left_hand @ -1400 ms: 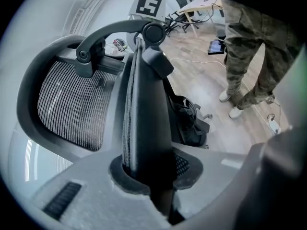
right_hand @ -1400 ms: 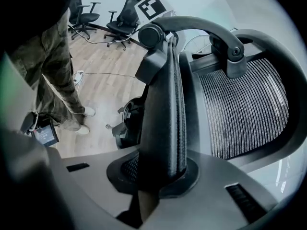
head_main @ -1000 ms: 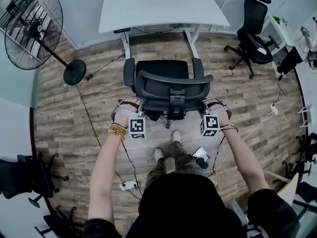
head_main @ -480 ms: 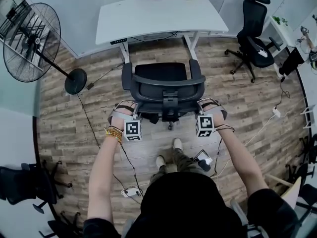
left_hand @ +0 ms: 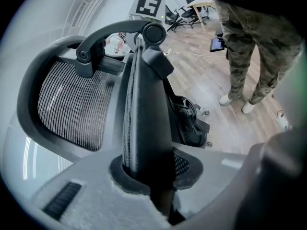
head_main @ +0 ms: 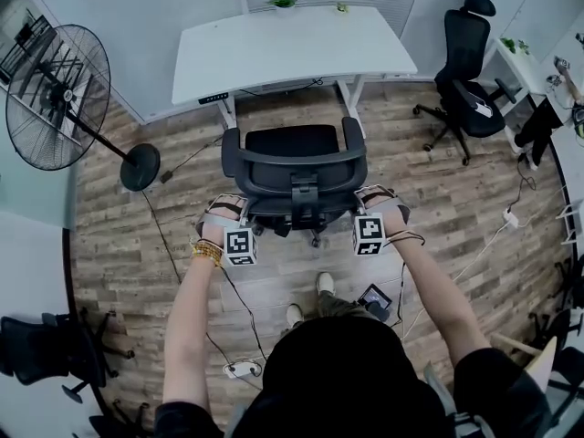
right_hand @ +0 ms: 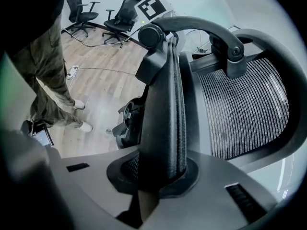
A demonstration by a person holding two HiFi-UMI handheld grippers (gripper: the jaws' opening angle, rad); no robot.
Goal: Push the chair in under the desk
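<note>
Chair [head_main: 292,141] nearer desk [head_main: 292,48] than before, left hand-held gripper [head_main: 245,213] and right hand-held gripper [head_main: 359,203] gripping its backrest [head_main: 294,170].

Office; white desk [head_main: 292,48]; spare swivel chair [head_main: 464,48]; pedestal fan [head_main: 57,94]; wood-plank floor [head_main: 119,235].
</note>
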